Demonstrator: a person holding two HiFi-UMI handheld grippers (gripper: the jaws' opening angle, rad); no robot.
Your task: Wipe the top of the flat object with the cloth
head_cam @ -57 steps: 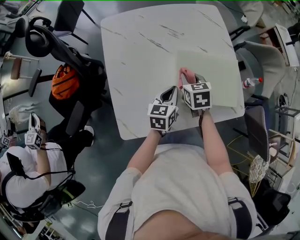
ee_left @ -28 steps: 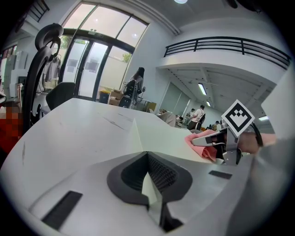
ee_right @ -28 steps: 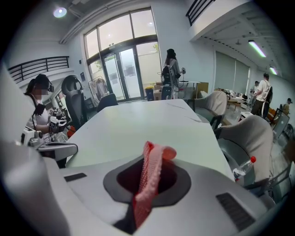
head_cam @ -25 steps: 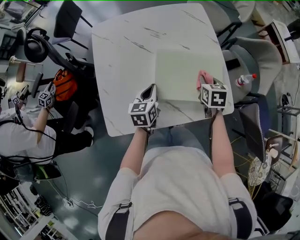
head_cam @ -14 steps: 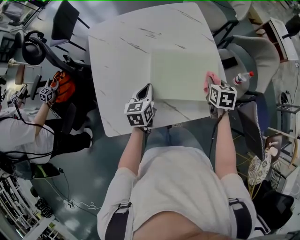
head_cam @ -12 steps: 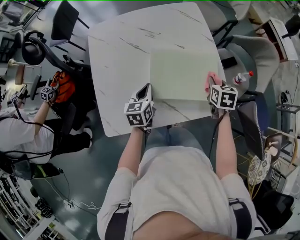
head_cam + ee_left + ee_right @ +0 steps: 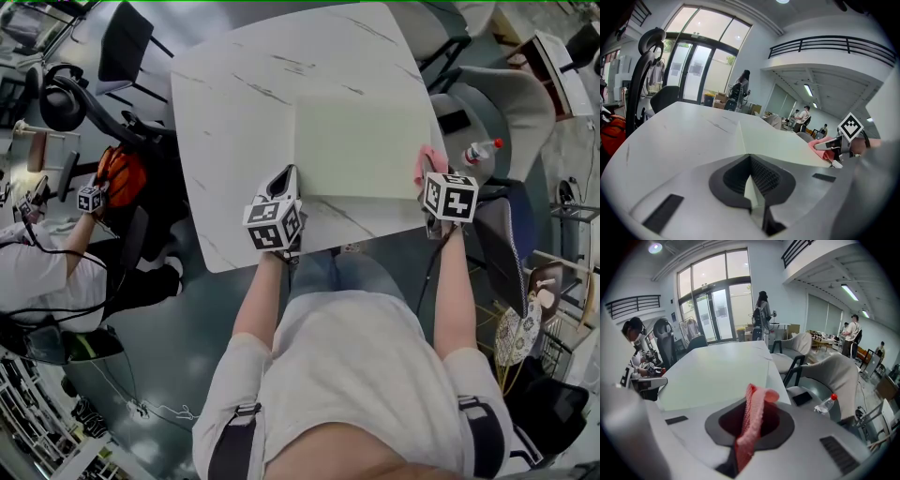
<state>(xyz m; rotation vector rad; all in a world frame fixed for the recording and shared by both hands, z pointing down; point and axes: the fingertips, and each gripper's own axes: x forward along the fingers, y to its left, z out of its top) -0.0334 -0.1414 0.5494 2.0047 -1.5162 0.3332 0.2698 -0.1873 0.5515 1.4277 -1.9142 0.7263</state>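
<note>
A pale green flat sheet [image 7: 361,141] lies on the white marble table [image 7: 234,112], toward its right side. My left gripper [image 7: 283,178] sits at the sheet's near left corner, with its jaws closed on that corner [image 7: 751,190]. A pink cloth [image 7: 429,161] rests at the sheet's right edge, and my right gripper [image 7: 431,176] is shut on it. In the right gripper view the cloth [image 7: 754,413] sticks up from between the jaws, with the sheet [image 7: 717,376] stretching ahead and to the left.
A clear bottle with a red cap [image 7: 478,150] stands on a grey chair [image 7: 487,103] just right of the table. Left of the table are a black chair, an orange bag [image 7: 122,173] and a seated person [image 7: 47,272] holding grippers. The table's near edge [image 7: 309,246] runs close behind both grippers.
My right gripper has drawn the pink cloth rightward across the sheet, from near the left gripper to the right edge. The left gripper has stayed at the sheet's near left corner.
</note>
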